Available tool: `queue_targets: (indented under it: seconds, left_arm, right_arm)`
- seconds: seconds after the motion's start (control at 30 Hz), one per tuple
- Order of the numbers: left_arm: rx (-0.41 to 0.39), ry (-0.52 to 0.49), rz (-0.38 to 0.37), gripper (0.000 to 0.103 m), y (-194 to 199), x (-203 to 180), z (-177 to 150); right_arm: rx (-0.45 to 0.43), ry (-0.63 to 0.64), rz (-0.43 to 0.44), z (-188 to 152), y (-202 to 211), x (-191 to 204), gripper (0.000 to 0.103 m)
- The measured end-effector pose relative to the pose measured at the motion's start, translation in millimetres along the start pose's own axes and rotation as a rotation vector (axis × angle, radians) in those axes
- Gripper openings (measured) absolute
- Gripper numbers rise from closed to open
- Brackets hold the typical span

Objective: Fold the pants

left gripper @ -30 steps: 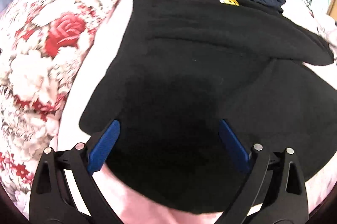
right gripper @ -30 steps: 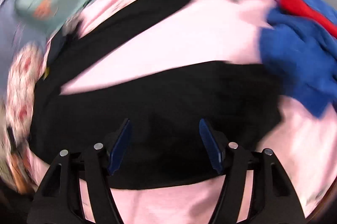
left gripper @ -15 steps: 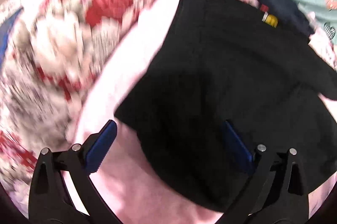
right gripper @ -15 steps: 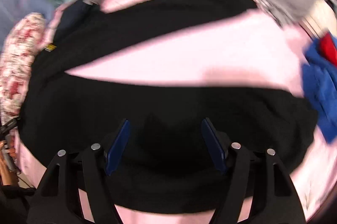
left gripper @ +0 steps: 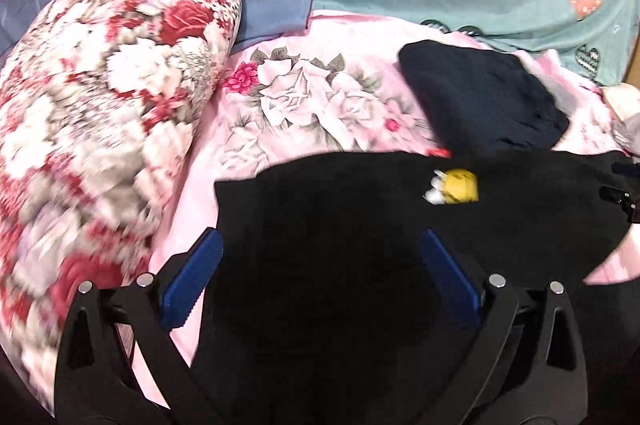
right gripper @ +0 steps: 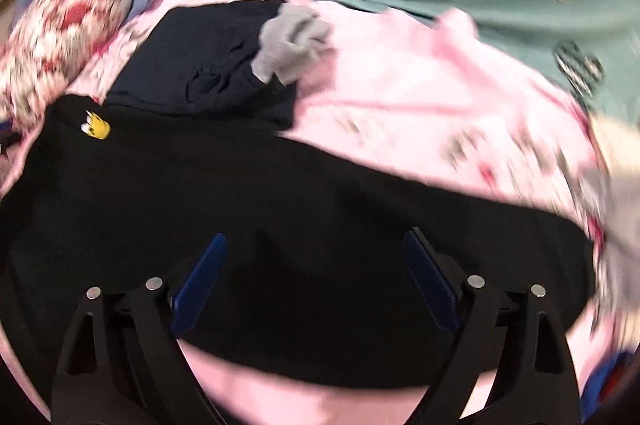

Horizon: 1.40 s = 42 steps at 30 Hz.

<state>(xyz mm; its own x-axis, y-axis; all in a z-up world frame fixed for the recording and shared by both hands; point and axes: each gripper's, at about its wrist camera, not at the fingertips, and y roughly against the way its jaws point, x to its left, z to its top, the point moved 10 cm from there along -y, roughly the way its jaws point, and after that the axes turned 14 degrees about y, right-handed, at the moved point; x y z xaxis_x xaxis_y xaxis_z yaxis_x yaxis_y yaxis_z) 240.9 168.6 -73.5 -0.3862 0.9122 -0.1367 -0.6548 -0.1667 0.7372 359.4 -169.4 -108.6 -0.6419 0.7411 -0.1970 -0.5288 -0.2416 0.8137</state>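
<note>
Both views have swung upward; black pants (left gripper: 340, 265) fill blurred foregrounds.

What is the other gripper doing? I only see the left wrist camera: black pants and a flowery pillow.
Observer: The right gripper hangs open over the black pants, gripping nothing.
Operator: How far do the pants run on that side?
Observer: They stretch off to the right as one dark band and end on the pink sheet.
Operator: Anything past that end?
Observer: A bit of blue cloth peeks in at the lower right corner.
</note>
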Motion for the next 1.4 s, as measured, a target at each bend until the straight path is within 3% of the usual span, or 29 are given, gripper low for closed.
queue_targets:
  seconds: [0.1,0.23,0.4,0.47,0.5,0.53,0.57,0.6,0.63,0.67,0.7,0.83,0.97,1.1,1.27,1.4]
  left_arm:
    - [0.033,0.008,0.012,0.099,-27,8,8]
    - [0.092,0.077,0.031,0.091,-54,25,14]
    - [0.090,0.011,0.081,0.091,-77,25,16]
    - [0.095,-0.003,0.093,0.092,-84,23,14]
    - [0.091,-0.005,0.086,0.088,-86,21,15]
    - [0.093,-0.005,0.074,0.075,-85,19,15]
    - [0.102,-0.002,0.049,0.064,-83,15,15]
    - [0.117,-0.002,0.015,0.035,-81,9,14]
    - [0.126,-0.014,-0.001,0.027,-78,4,14]
    - [0.131,-0.014,-0.006,0.025,-76,1,15]
    - [0.137,0.001,-0.010,0.022,-74,1,16]
    - [0.106,0.042,-0.052,0.019,-49,2,26]
    - [0.060,0.064,-0.122,0.018,3,1,34]
    - [-0.033,0.046,-0.170,0.018,66,3,29]
    - [-0.076,0.017,-0.206,0.018,122,16,-20]
    - [-0.034,0.021,-0.194,0.020,127,29,-70]
  right_arm:
    - [0.030,0.053,-0.037,5,-23,-18,0.090]
    - [0.030,0.024,0.009,8,-40,-49,0.090]
    - [0.103,0.101,0.043,-11,-49,-69,0.090]
    - [0.088,0.123,0.063,-13,-51,-72,0.090]
    - [0.082,0.122,0.075,-13,-53,-73,0.090]
    - [0.074,0.117,0.080,-12,-54,-74,0.090]
    - [0.059,0.108,0.091,-10,-55,-73,0.086]
    - [0.045,0.106,0.106,-8,-56,-71,0.072]
    - [0.028,0.102,0.117,-5,-54,-69,0.060]
    - [0.003,0.107,0.139,1,-51,-63,0.023]
    - [0.000,0.103,0.157,3,-49,-59,0.009]
    - [-0.021,0.083,0.136,5,-36,-59,0.005]
    - [-0.171,-0.014,0.173,11,30,-64,0.005]
    - [-0.271,-0.007,0.155,-8,111,-44,0.005]
    - [-0.344,0.007,0.149,-60,187,-1,0.005]
    - [-0.318,-0.041,0.194,-121,197,40,0.005]
